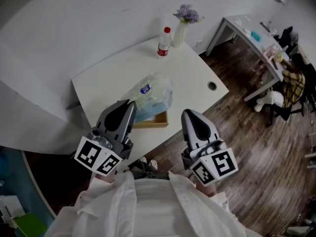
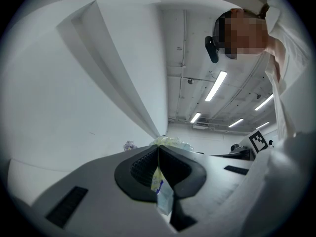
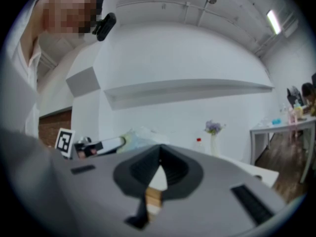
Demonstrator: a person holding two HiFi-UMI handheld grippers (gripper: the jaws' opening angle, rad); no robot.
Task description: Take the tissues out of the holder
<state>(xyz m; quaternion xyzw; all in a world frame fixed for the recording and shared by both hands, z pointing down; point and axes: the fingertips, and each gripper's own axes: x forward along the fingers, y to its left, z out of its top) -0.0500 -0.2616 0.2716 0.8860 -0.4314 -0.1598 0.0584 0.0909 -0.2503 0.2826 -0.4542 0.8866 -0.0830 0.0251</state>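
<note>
Head view: we see the tissue pack [image 1: 150, 95], wrapped in clear film, over the far part of the wooden holder [image 1: 154, 121] on the white surface [image 1: 192, 75].
Left tool: the left tool [image 1: 129, 104] meets the pack's near left corner. In the left gripper view its jaws are pressed together on a fold of the pack's film [image 2: 163, 194], which hangs down through the slot behind the tips.
Right tool: the right tool [image 1: 187, 114] hangs just beside the holder's right end and, as far as we can see, apart from it. In the right gripper view its tips are pressed together. A wood-coloured strip shows in the slot behind them, and we judge that to be the holder seen through the gap, not something pinched.
Done so far: we judge the grasp on the pack to be made, and the pack looks raised at the left corner.
Not settled: we cannot tell whether the pack's underside is free of the holder, since the pack hides the tray's far edge.
Left to do: carry the pack clear of the holder and set it on the surface.
</note>
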